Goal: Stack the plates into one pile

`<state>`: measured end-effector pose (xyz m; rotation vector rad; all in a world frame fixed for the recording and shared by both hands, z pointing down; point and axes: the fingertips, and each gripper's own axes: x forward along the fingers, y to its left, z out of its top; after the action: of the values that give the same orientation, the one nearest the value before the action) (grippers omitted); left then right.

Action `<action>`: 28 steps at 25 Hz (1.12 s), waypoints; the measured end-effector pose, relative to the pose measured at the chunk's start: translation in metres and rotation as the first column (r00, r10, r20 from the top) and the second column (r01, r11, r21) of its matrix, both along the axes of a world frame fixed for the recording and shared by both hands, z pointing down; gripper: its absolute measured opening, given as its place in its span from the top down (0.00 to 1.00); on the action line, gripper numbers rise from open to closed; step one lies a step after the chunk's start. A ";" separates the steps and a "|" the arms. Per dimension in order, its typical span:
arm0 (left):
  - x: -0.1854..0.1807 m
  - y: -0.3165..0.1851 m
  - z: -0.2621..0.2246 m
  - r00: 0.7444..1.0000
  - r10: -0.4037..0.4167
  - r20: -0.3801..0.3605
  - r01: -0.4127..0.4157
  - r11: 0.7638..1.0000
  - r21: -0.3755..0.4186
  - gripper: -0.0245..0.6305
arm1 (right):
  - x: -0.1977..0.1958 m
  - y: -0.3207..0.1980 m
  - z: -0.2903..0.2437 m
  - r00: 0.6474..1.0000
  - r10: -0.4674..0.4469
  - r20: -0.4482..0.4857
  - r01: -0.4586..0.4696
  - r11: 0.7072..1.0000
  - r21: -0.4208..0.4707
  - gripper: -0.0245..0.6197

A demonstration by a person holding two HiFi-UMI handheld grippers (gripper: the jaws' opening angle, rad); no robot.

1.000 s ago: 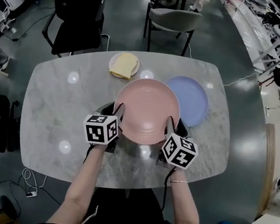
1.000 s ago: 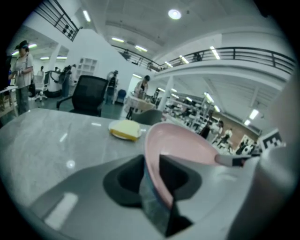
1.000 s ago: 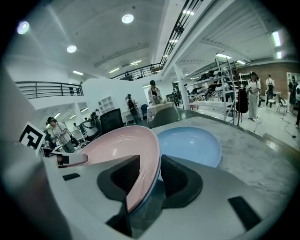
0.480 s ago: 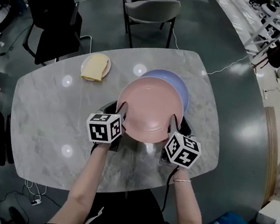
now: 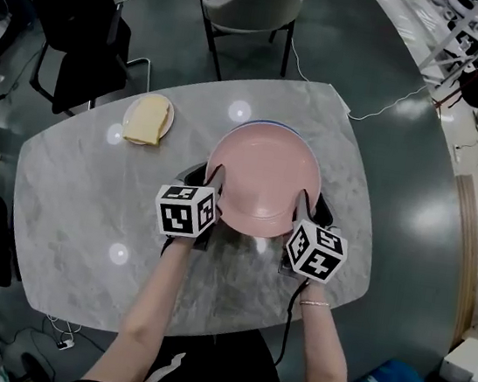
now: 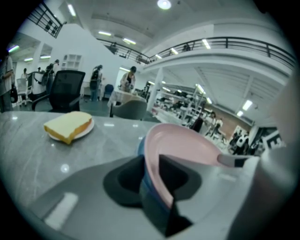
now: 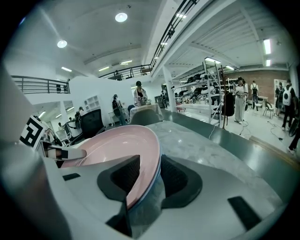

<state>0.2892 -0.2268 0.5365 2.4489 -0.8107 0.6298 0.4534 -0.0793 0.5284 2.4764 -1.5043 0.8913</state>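
A pink plate is held level between my two grippers over the grey marble table. My left gripper is shut on its left rim and my right gripper on its right rim. The left gripper view shows the pink plate's rim between the jaws of the left gripper. The right gripper view shows the pink plate's other rim inside the right gripper. A blue plate lies under it, only a thin far sliver showing. I cannot tell whether the two plates touch.
A small white plate with a slice of yellow cake sits at the table's far left, also in the left gripper view as the cake plate. A grey chair and a black chair stand beyond the far edge.
Both grippers carried the pink plate to the right, from beside the blue plate to directly over it. The blue plate went from fully exposed to almost covered.
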 end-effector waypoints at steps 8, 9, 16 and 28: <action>0.017 -0.009 0.011 0.999 0.018 0.038 -0.019 1.000 0.015 0.81 | 0.015 -0.007 0.014 1.000 0.012 -0.008 -0.012 0.999 -0.029 0.76; 0.018 -0.010 0.012 0.999 0.019 0.044 -0.020 1.000 0.017 0.81 | 0.015 -0.008 0.016 1.000 0.011 -0.008 -0.012 0.999 -0.032 0.76; 0.020 -0.017 0.012 0.997 0.015 0.072 -0.019 0.998 0.060 0.80 | 0.016 -0.015 0.022 1.000 -0.008 -0.019 0.007 0.999 -0.044 0.76; 0.024 -0.017 0.014 0.996 0.018 0.082 -0.025 0.996 0.088 0.73 | 0.019 -0.022 0.023 0.996 -0.008 -0.086 0.005 0.999 -0.038 0.76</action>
<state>0.3132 -0.2440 0.5501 2.5290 -0.8620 0.7202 0.4724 -0.1008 0.5514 2.4488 -1.4534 0.7930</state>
